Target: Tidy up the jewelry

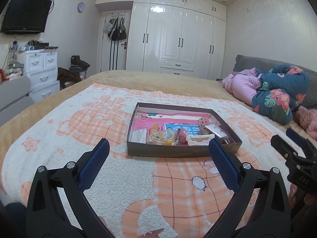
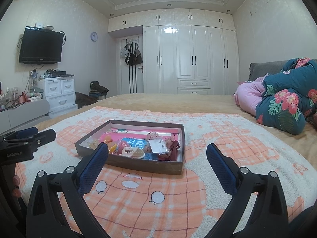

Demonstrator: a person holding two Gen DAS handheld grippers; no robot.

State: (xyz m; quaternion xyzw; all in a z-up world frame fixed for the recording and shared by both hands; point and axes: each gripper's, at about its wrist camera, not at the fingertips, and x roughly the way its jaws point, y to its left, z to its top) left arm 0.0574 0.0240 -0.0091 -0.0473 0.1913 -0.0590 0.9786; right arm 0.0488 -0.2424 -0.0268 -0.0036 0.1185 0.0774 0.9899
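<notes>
A shallow brown box (image 1: 168, 153) sits on the orange-and-white blanket (image 1: 122, 180) on the bed; it also shows in the right wrist view (image 2: 142, 166). Inside lie a cream hair clip (image 1: 200, 138), yellow pieces (image 1: 158, 136), a pink piece (image 1: 181, 134), a spotted scrunchie (image 1: 203, 123) and a white earring card (image 1: 216, 130). My left gripper (image 1: 158, 148) is open and empty, hovering just short of the box. My right gripper (image 2: 157, 152) is open and empty, near the box's front right; it also shows in the left wrist view (image 1: 287, 136).
Folded floral and pink quilts (image 2: 283, 103) lie at the bed's right side. A white wardrobe (image 2: 188, 59) fills the far wall. White drawers (image 2: 59, 93) and a wall TV (image 2: 40, 45) stand at the left, beyond the bed's edge.
</notes>
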